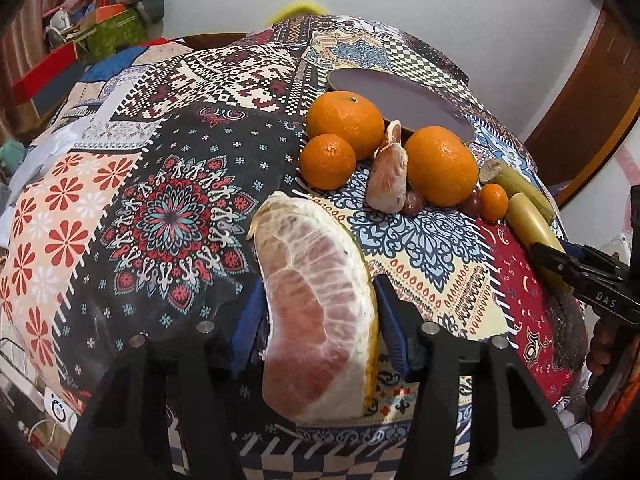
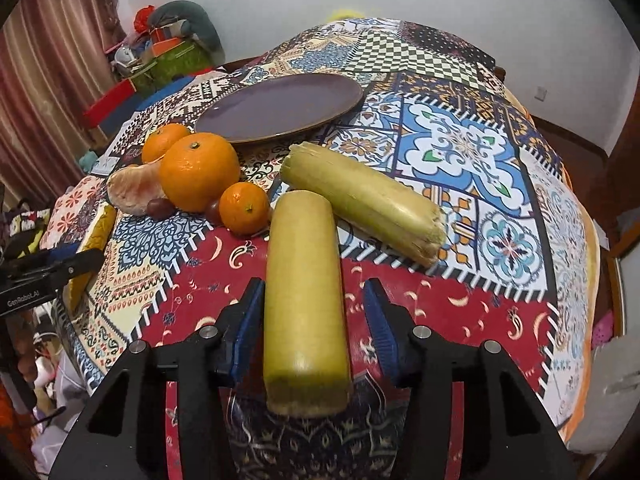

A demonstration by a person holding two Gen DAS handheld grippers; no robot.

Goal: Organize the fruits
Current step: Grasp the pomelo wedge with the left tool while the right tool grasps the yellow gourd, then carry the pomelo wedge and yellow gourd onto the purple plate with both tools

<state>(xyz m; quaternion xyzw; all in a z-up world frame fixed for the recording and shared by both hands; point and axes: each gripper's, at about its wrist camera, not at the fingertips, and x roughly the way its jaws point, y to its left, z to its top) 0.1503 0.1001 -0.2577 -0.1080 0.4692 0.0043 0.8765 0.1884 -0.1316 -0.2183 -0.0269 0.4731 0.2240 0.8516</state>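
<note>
My left gripper (image 1: 320,280) is shut on a large peeled pomelo wedge (image 1: 316,312), pink flesh facing up, low over the patchwork tablecloth (image 1: 168,208). In the right wrist view my right gripper (image 2: 314,280) is shut on a pale yellow sugarcane piece (image 2: 304,300) that points away from me; a second sugarcane piece (image 2: 364,200) lies across its far end. Three oranges (image 1: 346,124) (image 1: 328,160) (image 1: 440,168), a tiny orange (image 1: 493,201), a smaller pomelo wedge (image 1: 390,176) and two grapes (image 1: 412,202) cluster before a purple plate (image 1: 400,96) with nothing on it.
Boxes and bags (image 2: 168,52) are piled beyond the table's far left corner, beside a curtain (image 2: 48,60). The cloth drops away at the right table edge (image 2: 576,280). My left gripper (image 2: 80,260) shows at the right wrist view's left border.
</note>
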